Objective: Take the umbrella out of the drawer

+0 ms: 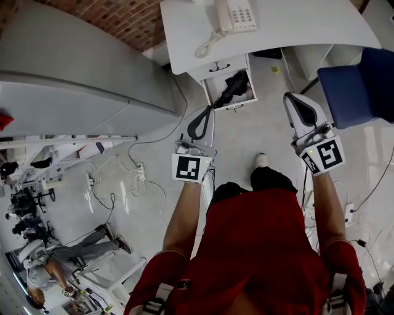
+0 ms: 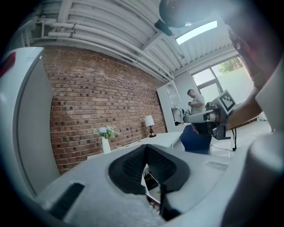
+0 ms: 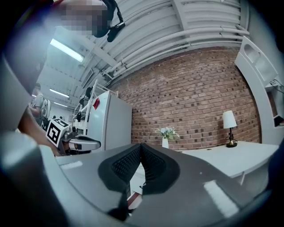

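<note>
Head view, writing: black-and-white square markers are seen on the cubes of the left gripper (image 1: 205, 112) and the right gripper (image 1: 292, 98). The key print on the telephone (image 1: 237, 15) is too small to be read.
Head view, umbrella: the black umbrella (image 1: 234, 86) is seen lying inside the open drawer (image 1: 209, 93), which is pulled out from under the white desk (image 1: 295, 24).
Head view, room: bare floor (image 1: 258, 132) is seen between both grippers and the drawer front. A blue chair (image 1: 360, 86) is set just beside the right gripper. The left side is bounded by a large pale cabinet (image 1: 80, 67), and cables (image 1: 123, 178) are strewn on the floor near it.
Left gripper view, fingers: the dark pads of the left gripper (image 2: 146, 146) are closed tip to tip, and nothing is gripped.
Left gripper view, surroundings: the right gripper (image 2: 185, 119) is seen level at the right, with a brick wall (image 2: 102, 97), a vase (image 2: 105, 141) and a lamp (image 2: 150, 123) beyond.
Right gripper view, fingers: the pads of the right gripper (image 3: 141, 144) are met at the tips, and nothing is held.
Right gripper view, surroundings: the left gripper (image 3: 95, 144) is seen at the left before the cabinet (image 3: 113, 124). The vase (image 3: 165, 141) and lamp (image 3: 229, 124) are stood on the desk (image 3: 230, 155).
</note>
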A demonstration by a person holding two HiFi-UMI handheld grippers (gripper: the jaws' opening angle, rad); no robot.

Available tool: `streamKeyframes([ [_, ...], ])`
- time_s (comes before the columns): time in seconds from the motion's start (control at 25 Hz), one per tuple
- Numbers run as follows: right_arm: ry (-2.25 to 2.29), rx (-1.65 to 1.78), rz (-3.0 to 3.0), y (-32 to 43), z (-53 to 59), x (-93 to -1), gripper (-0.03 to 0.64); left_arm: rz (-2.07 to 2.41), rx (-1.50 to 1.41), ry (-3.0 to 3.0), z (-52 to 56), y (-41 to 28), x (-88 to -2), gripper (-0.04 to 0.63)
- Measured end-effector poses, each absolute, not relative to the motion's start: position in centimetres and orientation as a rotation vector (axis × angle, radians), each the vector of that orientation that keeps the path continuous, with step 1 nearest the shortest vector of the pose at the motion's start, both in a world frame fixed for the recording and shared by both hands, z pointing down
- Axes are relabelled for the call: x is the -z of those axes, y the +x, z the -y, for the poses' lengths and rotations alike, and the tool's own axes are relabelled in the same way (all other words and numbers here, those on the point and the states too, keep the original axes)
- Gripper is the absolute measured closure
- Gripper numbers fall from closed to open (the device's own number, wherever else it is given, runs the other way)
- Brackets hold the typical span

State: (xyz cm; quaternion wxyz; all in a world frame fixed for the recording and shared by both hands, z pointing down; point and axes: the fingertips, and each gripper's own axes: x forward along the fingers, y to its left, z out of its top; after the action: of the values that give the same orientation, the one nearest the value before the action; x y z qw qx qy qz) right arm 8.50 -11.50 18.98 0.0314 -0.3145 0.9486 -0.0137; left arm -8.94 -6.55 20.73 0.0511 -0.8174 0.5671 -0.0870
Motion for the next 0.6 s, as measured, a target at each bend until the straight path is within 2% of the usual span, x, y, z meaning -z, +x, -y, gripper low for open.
streamKeyframes([
  [0.6, -1.041, 0.122, -2.982, 5.7, 15.3, -22.8, 0.604, -1.682, 0.409, -2.575, 13.5, -11.5, -28.4, 0.588],
])
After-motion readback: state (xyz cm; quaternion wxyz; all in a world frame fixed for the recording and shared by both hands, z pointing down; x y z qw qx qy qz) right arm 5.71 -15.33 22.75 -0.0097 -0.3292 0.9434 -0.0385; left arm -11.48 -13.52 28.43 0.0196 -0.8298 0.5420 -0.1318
